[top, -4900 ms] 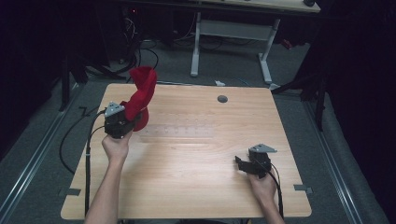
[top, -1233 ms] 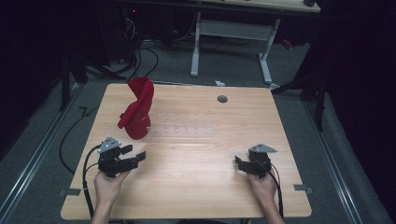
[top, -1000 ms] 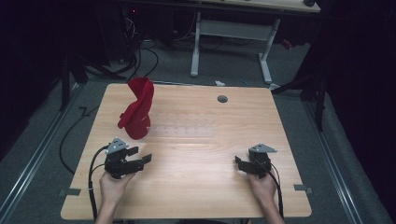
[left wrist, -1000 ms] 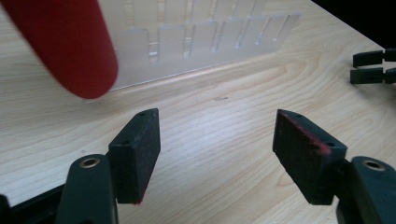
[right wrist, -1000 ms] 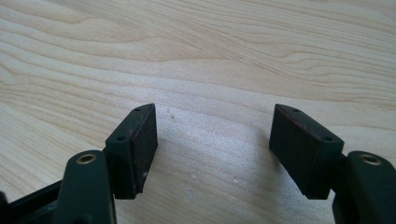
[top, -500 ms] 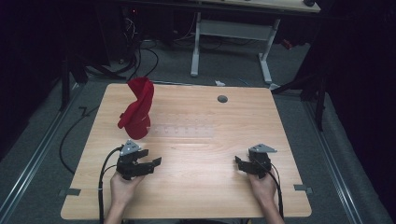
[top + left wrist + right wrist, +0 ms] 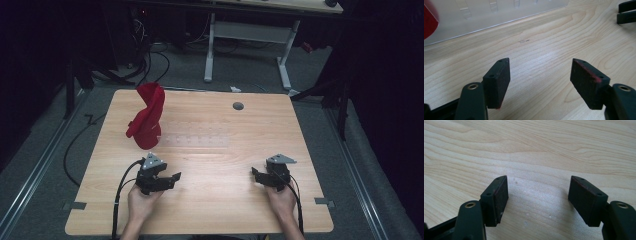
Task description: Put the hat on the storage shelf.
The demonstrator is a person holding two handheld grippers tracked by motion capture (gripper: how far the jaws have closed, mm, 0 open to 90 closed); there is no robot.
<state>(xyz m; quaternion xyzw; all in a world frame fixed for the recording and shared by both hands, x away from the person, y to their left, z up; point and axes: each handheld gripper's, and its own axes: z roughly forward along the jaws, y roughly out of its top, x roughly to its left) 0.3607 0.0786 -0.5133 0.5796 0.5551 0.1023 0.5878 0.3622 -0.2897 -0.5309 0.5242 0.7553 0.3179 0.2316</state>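
Note:
A red cloth stands bunched and upright at the table's left rear, its edge showing as a red patch in the left gripper view. A clear plastic strip lies flat beside it, seen again as the plastic strip ahead of the left jaws. My left gripper rests near the front left, pointing right, open with nothing between its jaws. My right gripper rests at the front right, pointing left, open over bare wood.
The wooden table has a round cable hole near its back edge. The right gripper's black jaw tips show far off in the left gripper view. Cables trail off the left side onto the floor.
My left gripper let go of the red cloth, came back to the front edge and slid rightward. The cloth stays standing. The right gripper has not moved.

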